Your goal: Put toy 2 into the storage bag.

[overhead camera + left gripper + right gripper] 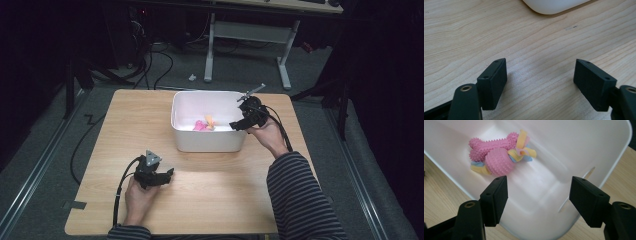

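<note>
A white plastic bin (207, 141) stands at the far middle of the wooden table (215, 192). On its floor lie a knobbly pink bone (492, 145) and a pink ribbed ball (498, 162), with yellow, pink and blue fabric strips (522, 151) knotted between them; from above they show as a small pink and yellow heap (204, 125). My right gripper (234, 125) hangs over the bin's right rim, aimed down into it, jaws apart and empty (539, 197). My left gripper (167, 175) rests low over bare wood at the front left, open and empty (540, 80).
A rounded corner of the bin (554, 5) lies just ahead of the left gripper. Beyond the table stands a white-legged desk (250, 35), with cables (160, 65) on the grey floor. Dark stands flank the table on both sides.
</note>
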Action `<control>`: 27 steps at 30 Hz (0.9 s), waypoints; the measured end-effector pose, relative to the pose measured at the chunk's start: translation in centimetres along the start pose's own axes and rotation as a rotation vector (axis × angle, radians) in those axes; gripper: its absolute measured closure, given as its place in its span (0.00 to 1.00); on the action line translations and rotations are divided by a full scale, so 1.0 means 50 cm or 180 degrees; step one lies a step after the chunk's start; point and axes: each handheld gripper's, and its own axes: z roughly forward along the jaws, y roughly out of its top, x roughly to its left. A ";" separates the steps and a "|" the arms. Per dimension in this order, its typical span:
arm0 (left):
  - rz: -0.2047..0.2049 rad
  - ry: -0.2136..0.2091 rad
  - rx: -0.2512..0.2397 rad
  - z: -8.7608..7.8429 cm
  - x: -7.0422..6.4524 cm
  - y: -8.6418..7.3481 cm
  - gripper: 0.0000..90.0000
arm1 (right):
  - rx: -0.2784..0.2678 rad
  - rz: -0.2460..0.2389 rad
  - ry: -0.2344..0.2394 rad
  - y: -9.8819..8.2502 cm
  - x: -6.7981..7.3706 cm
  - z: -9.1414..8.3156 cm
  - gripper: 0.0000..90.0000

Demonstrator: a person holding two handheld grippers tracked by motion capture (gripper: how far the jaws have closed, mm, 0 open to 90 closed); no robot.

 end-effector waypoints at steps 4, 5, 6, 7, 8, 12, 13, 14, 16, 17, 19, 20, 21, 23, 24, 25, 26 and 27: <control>-0.0001 0.0000 0.0000 0.000 0.000 0.000 0.30 | -0.0184 0.0047 0.0000 -0.016 -0.004 -0.023 0.37; 0.0000 0.0000 0.0000 0.000 0.000 0.000 0.30 | -0.0241 0.0053 0.0004 -0.021 -0.006 -0.029 0.37; 0.0000 0.0000 0.0001 0.000 0.000 0.000 0.30 | -0.0291 0.0071 0.0012 -0.025 -0.008 -0.034 0.37; 0.0000 0.0000 0.0000 0.000 0.000 0.000 0.30 | -0.0331 0.0082 0.0011 -0.029 -0.009 -0.040 0.37; 0.0000 0.0000 0.0000 0.000 0.000 0.000 0.30 | -0.0371 0.0088 0.0007 -0.034 -0.011 -0.046 0.37; 0.0000 0.0000 0.0000 0.000 0.000 0.000 0.30 | -0.0523 0.0152 0.0015 -0.051 -0.016 -0.068 0.38; 0.0001 0.0001 0.0000 0.000 0.000 0.000 0.30 | -0.0558 0.0165 0.0016 -0.056 -0.018 -0.073 0.38; 0.0001 0.0001 0.0001 0.000 0.000 0.000 0.30 | -0.0594 0.0187 0.0023 -0.060 -0.019 -0.078 0.38; 0.0001 0.0001 0.0000 0.000 0.000 0.000 0.30 | -0.0667 0.0225 0.0040 -0.071 -0.021 -0.089 0.38; 0.0000 0.0000 0.0001 0.000 0.000 0.000 0.30 | -0.0699 0.0237 0.0036 -0.076 -0.021 -0.094 0.39; 0.0001 0.0000 0.0001 0.000 0.000 0.000 0.30 | -0.0762 0.0270 0.0043 -0.087 -0.022 -0.103 0.39; 0.0000 0.0000 0.0001 0.000 0.000 0.000 0.30 | -0.0788 0.0274 0.0044 -0.093 -0.023 -0.107 0.39; 0.0001 0.0001 0.0001 0.000 0.000 0.000 0.30 | -0.0815 0.0292 0.0047 -0.099 -0.023 -0.111 0.39; 0.0001 0.0001 0.0001 0.000 0.000 0.000 0.30 | -0.0855 0.0297 0.0038 -0.111 -0.022 -0.119 0.39; 0.0002 0.0001 0.0001 0.000 0.000 0.000 0.30 | -0.0871 0.0303 0.0034 -0.117 -0.021 -0.124 0.39; 0.0002 0.0002 0.0001 0.000 0.000 0.000 0.30 | -0.0901 0.0314 0.0037 -0.123 -0.019 -0.128 0.39; 0.0002 0.0005 -0.0003 0.000 0.000 0.000 0.30 | -0.0930 0.0317 0.0041 -0.130 -0.018 -0.132 0.40; 0.0002 0.0006 -0.0003 0.000 0.000 0.000 0.30 | -0.0942 0.0323 0.0035 -0.136 -0.017 -0.136 0.40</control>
